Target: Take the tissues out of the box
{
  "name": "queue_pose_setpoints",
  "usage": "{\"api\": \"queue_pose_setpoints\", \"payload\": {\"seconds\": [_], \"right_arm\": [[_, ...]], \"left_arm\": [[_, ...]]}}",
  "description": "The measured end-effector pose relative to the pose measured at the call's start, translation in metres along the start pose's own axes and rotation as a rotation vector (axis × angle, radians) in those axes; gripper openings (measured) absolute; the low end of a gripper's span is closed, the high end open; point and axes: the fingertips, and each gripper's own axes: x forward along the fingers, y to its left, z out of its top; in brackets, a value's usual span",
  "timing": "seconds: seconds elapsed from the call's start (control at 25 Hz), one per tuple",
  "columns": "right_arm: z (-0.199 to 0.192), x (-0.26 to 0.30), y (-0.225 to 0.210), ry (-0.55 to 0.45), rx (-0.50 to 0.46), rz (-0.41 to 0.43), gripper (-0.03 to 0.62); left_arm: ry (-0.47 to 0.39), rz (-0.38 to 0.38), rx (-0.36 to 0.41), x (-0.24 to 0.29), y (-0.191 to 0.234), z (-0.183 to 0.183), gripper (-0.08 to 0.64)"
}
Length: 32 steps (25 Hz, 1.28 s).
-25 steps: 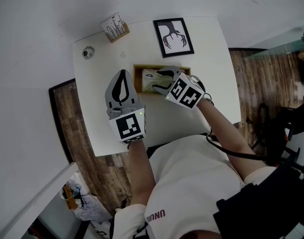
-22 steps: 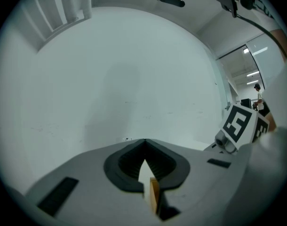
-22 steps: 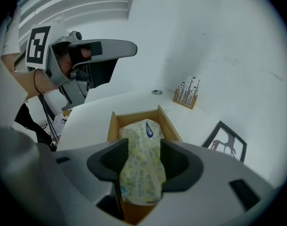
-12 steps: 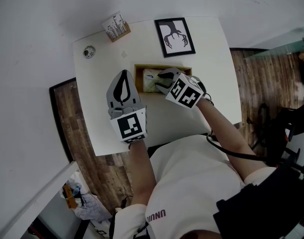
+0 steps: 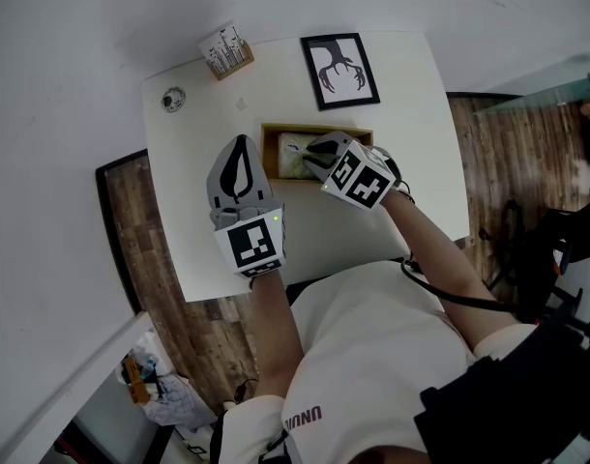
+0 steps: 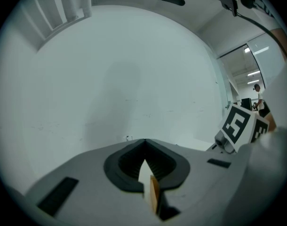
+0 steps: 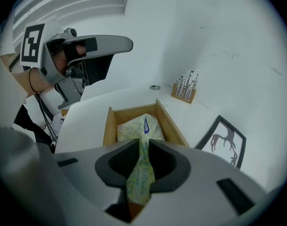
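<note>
Right gripper view: right gripper is clamping the tissues; its jaws have just been closing on the pack.
Tissues: lying in the box on the tabletop.
Left gripper: hovering just beside the box, jaws together.

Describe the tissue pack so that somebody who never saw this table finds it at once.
On the white table, find the open wooden box next to the black-framed antler picture. The tissue pack lies inside it: a soft, pale yellow-green patterned packet with a small blue label, unlike the hard things around it.
</note>
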Motion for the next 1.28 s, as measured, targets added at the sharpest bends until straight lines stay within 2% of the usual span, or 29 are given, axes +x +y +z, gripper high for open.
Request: {"api": "queue_pose_setpoints", "payload": {"seconds": [0.56, 1.28], "right_arm": [[0.004, -0.011, -0.002, -0.012, -0.029, -0.028, 0.049], [0.018, -0.025, -0.005, -0.045, -0.064, -0.046, 0.043]], "left_arm": [[0.003, 0.005, 0.006, -0.001, 0.001, -0.001, 0.012], [-0.004, 0.014, 0.009, -0.002, 0.003, 0.001, 0.012]]}}
